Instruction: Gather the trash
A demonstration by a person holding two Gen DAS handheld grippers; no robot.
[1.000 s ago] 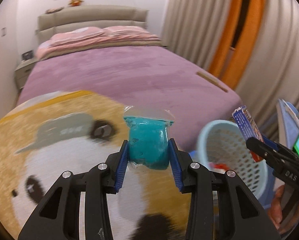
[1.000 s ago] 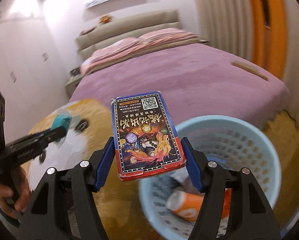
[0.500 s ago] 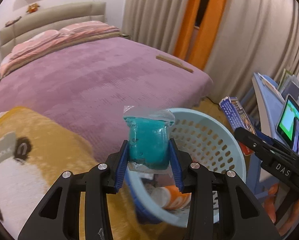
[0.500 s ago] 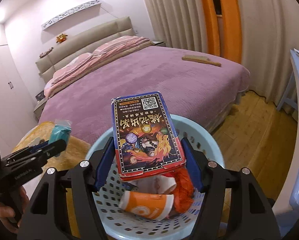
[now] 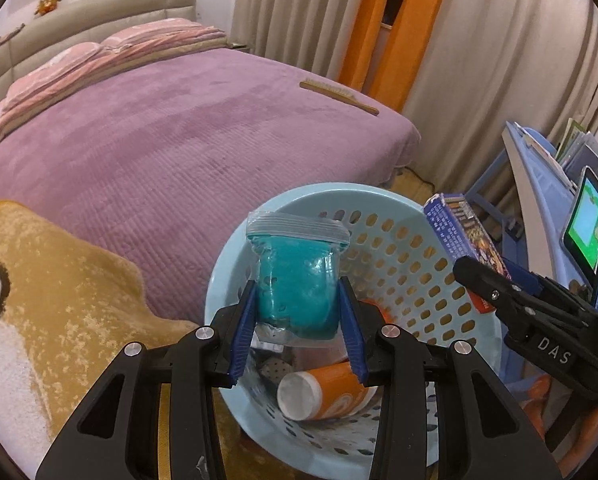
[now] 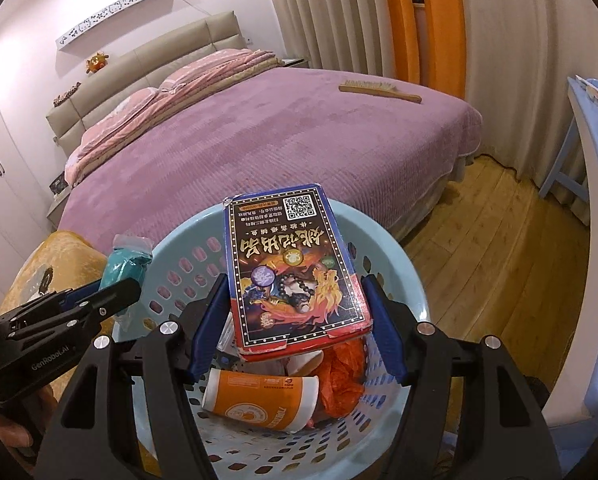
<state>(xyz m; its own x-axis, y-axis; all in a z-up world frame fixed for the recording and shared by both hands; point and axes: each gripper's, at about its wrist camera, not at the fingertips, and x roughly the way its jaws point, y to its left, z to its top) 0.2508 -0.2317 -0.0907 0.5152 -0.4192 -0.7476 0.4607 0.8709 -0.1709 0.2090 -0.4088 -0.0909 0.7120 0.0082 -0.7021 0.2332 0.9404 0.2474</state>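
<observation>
- The left tongs grip a bag of teal gel above the basket, hiding part of what lies inside.
- The right tongs grip a printed box over the same basket; its far end is torn.
- In the basket an orange cup lies beside orange wrapping, half covered.
- Beyond the basket, a brush rests on the bed.

pale blue perforated basket, teal-filled clear bag, purple ribbed bedspread
</observation>
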